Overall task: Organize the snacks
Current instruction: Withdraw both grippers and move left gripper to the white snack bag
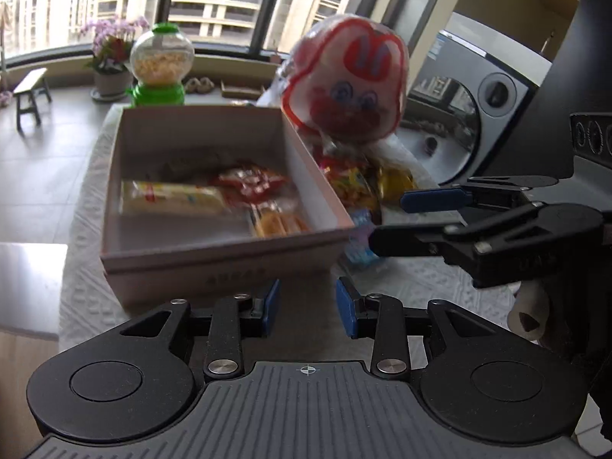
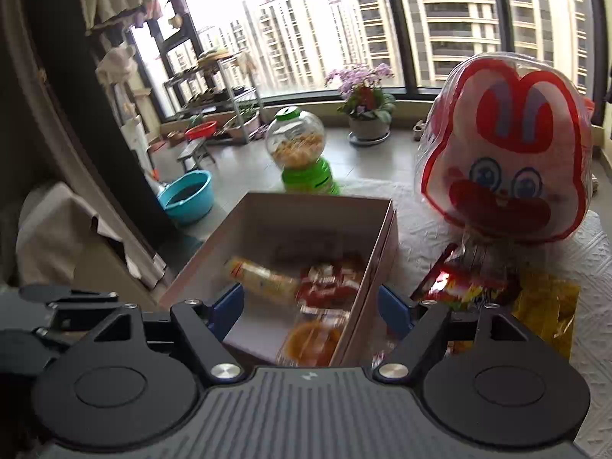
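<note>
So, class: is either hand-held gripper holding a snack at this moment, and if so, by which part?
Nothing is held. The left hand-held gripper and the right hand-held gripper both have empty jaws, hovering near the box.

Soft daylight pours in from the windows, overexposing the sky in the right wrist view; snacks in the box are motion-smeared, and fisheye bending curves the edges

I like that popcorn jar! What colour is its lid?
Bright green, like its base. The popcorn jar lid shows best in the left wrist view.
</note>
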